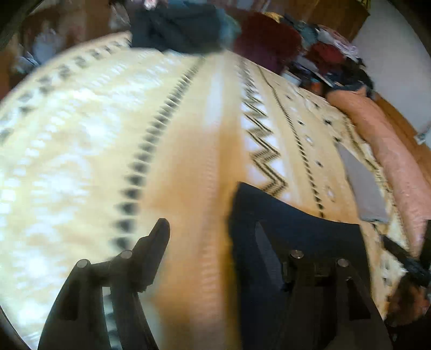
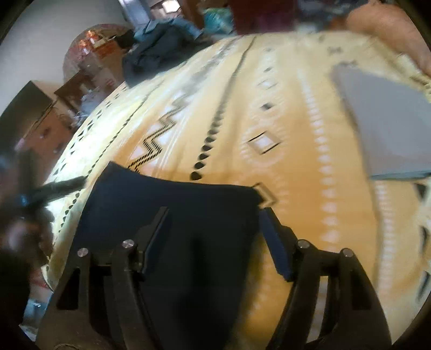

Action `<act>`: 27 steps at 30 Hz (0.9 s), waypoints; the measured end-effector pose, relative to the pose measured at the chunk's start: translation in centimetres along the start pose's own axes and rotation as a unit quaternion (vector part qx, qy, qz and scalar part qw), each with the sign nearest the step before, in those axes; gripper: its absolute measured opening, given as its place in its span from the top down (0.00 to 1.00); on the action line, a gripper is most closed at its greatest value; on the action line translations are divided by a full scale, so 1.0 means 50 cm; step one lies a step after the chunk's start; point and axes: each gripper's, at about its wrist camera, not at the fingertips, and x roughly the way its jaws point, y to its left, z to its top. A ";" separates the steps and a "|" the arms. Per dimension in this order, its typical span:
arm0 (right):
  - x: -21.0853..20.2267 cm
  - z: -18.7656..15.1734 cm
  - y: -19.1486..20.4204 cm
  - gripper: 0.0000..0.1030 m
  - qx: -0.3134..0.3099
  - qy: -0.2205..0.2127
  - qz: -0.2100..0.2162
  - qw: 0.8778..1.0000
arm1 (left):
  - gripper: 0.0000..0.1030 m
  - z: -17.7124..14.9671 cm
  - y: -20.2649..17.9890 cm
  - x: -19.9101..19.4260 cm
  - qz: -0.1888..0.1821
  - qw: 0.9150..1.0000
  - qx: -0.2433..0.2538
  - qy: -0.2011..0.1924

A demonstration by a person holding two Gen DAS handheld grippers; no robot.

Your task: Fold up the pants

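Left wrist view, listing from left to right: patterned bedspread (image 1: 89,150), cream and tan with rows of dark diamonds and zigzags, is filling most of the frame and lying bare across its whole left half. Left gripper (image 1: 212,228) is hanging above it with jaws standing apart, nothing between them; its left finger is showing over bare bedspread and its right finger over the dark cloth. Navy pants (image 1: 301,223), folded into a flat panel with a straight left edge and a square far corner, are lying on the bedspread at lower right. Grey folded garment (image 1: 363,185) is resting further right, apart from the pants, with a pink rolled blanket (image 1: 390,150) running along the bed's right edge. Heaped clothes (image 1: 183,24) are piling up at the far end of the bed.

Right wrist view: no containers are showing in either view. Other gripper's tip is blurring past at far left, beside the pants (image 2: 175,210). Right gripper (image 2: 212,212) is hanging over the pants' near right corner, jaws apart and not pressing the cloth. Pants are looking smooth, dark and uncreased, the top edge slightly curved. Open bedspread (image 2: 309,161) is stretching right toward the grey garment (image 2: 385,121).
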 end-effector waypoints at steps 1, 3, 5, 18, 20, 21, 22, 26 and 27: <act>-0.036 -0.007 0.022 0.32 -0.009 -0.017 -0.021 1.000 | 0.33 -0.005 -0.013 -0.030 0.014 1.000 0.017 -0.014; -0.090 -0.023 0.073 0.18 -0.026 -0.046 -0.058 0.997 | 0.24 -0.021 -0.055 -0.086 0.047 0.996 0.062 -0.040; -0.148 -0.049 0.134 0.11 -0.045 -0.081 -0.084 0.992 | 0.11 -0.038 -0.091 -0.138 0.066 0.992 0.086 -0.064; -0.350 -0.168 0.347 0.00 -0.066 -0.156 -0.138 0.976 | 0.00 -0.102 -0.210 -0.400 0.082 0.982 0.077 -0.154; -0.361 -0.178 0.359 0.00 -0.070 -0.155 -0.145 0.975 | 0.00 -0.112 -0.219 -0.420 0.080 0.982 0.078 -0.153; -0.366 -0.182 0.362 0.00 -0.070 -0.154 -0.143 0.975 | 0.00 -0.120 -0.228 -0.430 0.075 0.982 0.085 -0.153; -0.370 -0.185 0.363 0.00 -0.068 -0.152 -0.140 0.976 | 0.00 -0.123 -0.234 -0.434 0.076 0.981 0.091 -0.154; -0.389 -0.198 0.371 0.00 -0.071 -0.148 -0.142 0.976 | 0.00 -0.133 -0.255 -0.449 0.071 0.981 0.094 -0.151; -0.393 -0.200 0.372 0.00 -0.071 -0.148 -0.143 0.976 | 0.00 -0.135 -0.260 -0.455 0.067 0.982 0.094 -0.153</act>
